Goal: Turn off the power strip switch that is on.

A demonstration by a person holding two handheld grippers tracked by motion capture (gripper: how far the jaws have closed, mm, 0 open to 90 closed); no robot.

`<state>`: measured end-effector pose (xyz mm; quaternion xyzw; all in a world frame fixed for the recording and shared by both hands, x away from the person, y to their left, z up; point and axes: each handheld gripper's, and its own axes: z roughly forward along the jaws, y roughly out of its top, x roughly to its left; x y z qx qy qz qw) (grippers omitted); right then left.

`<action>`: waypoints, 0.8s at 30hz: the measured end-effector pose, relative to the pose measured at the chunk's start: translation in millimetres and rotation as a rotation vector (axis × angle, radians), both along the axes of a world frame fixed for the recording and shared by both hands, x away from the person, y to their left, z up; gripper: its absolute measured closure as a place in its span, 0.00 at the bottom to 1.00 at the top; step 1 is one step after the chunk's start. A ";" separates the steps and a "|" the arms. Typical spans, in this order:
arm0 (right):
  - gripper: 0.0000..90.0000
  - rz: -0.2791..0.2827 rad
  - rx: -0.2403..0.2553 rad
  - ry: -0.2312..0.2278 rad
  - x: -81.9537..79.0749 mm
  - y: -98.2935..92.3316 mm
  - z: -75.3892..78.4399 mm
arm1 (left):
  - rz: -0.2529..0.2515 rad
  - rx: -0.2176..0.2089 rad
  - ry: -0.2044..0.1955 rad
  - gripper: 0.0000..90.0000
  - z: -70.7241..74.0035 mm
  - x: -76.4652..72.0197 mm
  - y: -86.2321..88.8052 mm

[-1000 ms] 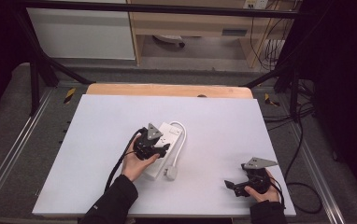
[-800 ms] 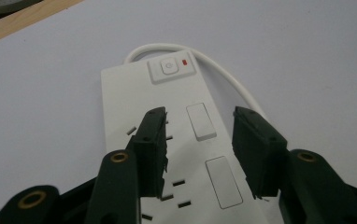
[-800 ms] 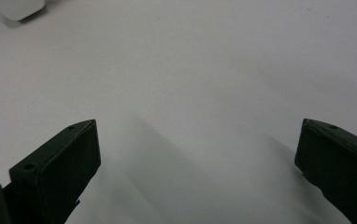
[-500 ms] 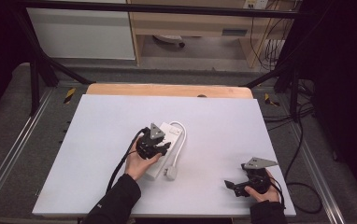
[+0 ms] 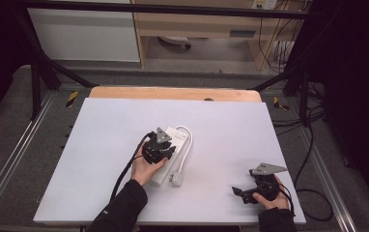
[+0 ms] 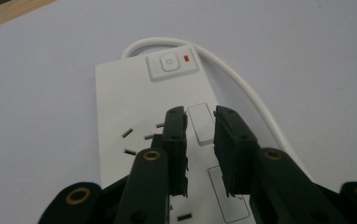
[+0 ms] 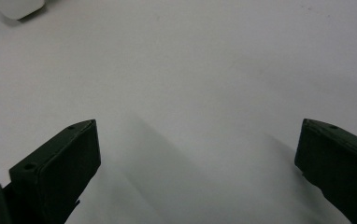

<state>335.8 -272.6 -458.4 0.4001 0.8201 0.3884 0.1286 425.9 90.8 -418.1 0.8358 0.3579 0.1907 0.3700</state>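
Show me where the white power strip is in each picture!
High view: the white power strip lies mid-table, partly under the left claw.
Left gripper view: it lies in the middle, right beneath the jaws, switch at its far end.
Right gripper view: I can't pick it out; the white bit in the top-left corner is too small to name.
Shared landmark: its looping white cord.

Both forearms in dark long sleeves, small pale mark on left sleeve point(image 5: 120, 209) near cuff. Left gripper point(image 6: 200, 128) black, blocky flat jaws, brass-ringed holes along linkage, grey three-cornered plate on top, thick black cable trailing. Right gripper point(image 5: 237, 191) black too, same grey plate, thin black cable.
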 end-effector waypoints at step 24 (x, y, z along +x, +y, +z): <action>0.01 0.000 0.000 0.003 0.0 0.4 -0.3 | -0.008 0.006 0.005 0.97 -4.5 5.6 -5.1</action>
